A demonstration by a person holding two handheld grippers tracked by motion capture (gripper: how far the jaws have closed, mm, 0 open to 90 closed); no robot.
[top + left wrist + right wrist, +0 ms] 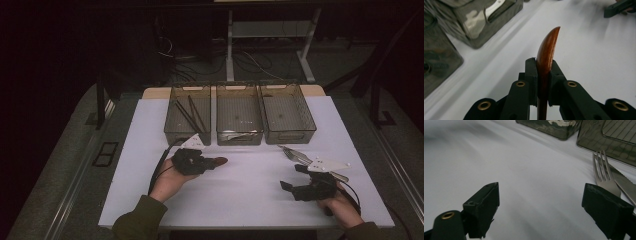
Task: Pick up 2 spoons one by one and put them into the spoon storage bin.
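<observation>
Clamped in my left claw [543, 75] is a wooden spoon [546, 52], gripped on edge so its reddish-brown bowl curves up past the pads on both sides. From above, that claw [207, 162] sits just in front of the middle bin [239, 136], with the spoon's rounded end [219, 161] poking out toward my right hand and hanging over the white tabletop [240, 195] rather than lying on it.

My right claw [541, 202] stands wide apart with nothing between its jaws. In the high view it [292, 186] is well to the right of the middle bin and nearer to me, low over the tabletop. Just beyond its right jaw lie a metal fork [604, 173] and a serrated knife [625, 183], side by side and touching, tines and blade tip pointing toward the bins. Seen from above, the fork and knife [296, 155] rest on the tabletop in front of the right bin [287, 135], to the right of the middle bin.

Three smoky see-through bins stand in a row. The left bin [187, 127], beside the middle one, holds dark chopsticks [190, 114] leaning diagonally inside it. The middle bin has something pale lying at its near end [239, 134]; I cannot tell what it is.
</observation>
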